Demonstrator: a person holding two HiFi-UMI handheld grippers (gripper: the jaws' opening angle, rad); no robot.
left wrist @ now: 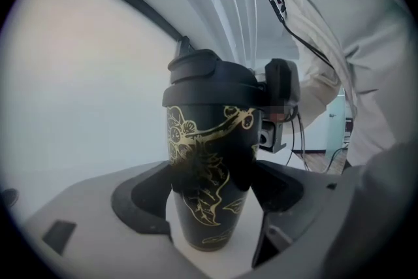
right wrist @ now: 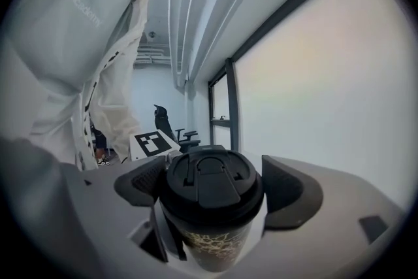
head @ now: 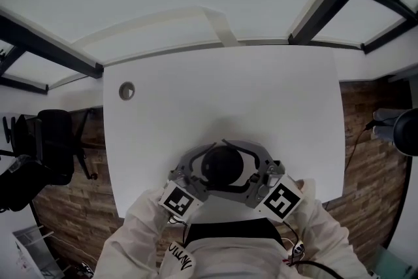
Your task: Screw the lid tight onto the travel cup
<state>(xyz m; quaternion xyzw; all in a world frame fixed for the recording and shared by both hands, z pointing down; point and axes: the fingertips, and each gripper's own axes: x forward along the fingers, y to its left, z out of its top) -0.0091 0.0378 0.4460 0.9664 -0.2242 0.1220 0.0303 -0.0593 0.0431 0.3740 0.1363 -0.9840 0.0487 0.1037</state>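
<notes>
Gripping travel cup (left wrist: pixel 204 163) body with left tool (left wrist: pixel 211 193); right tool (right wrist: pixel 214 187) clamped on lid (right wrist: pixel 211 174).

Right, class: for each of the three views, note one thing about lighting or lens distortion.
Head view: dim overall, edges of the table bowed by the wide lens. Left gripper view: black fisheye corners, the travel cup dark against a washed-out background. Right gripper view: same round frame, the lid sharp.

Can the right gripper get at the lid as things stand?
Probably yes: the lid sits between the jaws of the right gripper, pads seemingly on its rim, nothing in the way. The left gripper holds the cup lower down, clear of it.
</notes>
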